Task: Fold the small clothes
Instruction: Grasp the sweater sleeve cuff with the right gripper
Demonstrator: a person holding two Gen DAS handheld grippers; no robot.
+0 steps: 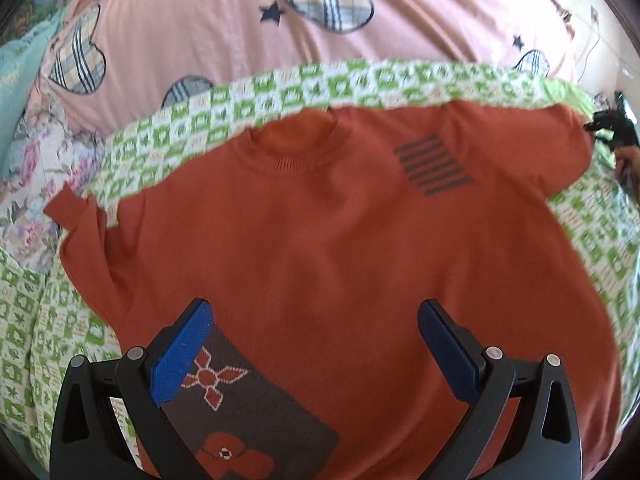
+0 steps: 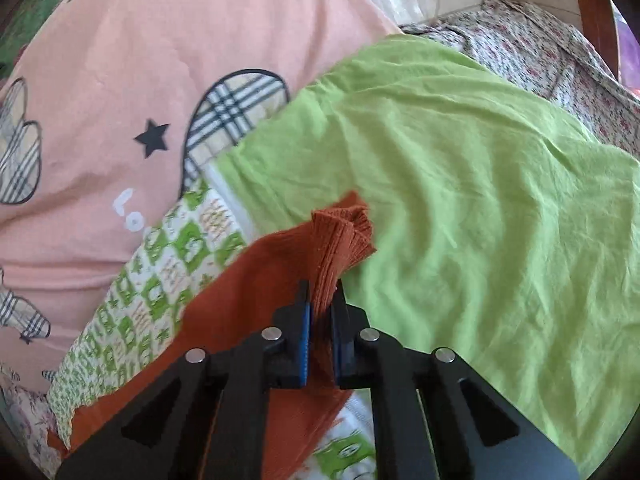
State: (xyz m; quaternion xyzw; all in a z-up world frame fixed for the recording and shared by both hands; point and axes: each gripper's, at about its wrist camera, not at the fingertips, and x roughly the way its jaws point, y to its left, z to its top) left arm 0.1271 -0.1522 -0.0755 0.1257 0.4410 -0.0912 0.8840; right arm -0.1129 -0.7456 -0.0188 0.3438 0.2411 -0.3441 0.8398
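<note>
The orange sweater [image 1: 340, 240] lies spread flat, front side up, on the green-patterned blanket [image 1: 224, 112], with its collar toward the pink duvet [image 1: 200, 32] and its dark flower panel at the hem. The right gripper [image 2: 320, 292] is clenched on the ribbed cuff [image 2: 344, 240] of the sleeve — the knit is bunched between the blue pads and sticks out past the tips. The left gripper [image 1: 316, 320] hangs over the sweater's lower part with its jaws wide apart and nothing between them. The main risk, I think, is the small bite: the cuff is thick and folded in the grip, so a quick pull across could let it slip out, or drag the whole sweater and wrinkle the body, because nothing pins it down. The other sleeve [image 1: 72, 208], at the sweater's far side, is already crumpled and partly off the blanket edge, probably — the view is distorted there. Beyond the cuff, the plain green sheet [image 2: 460, 180] gives free room.
</note>
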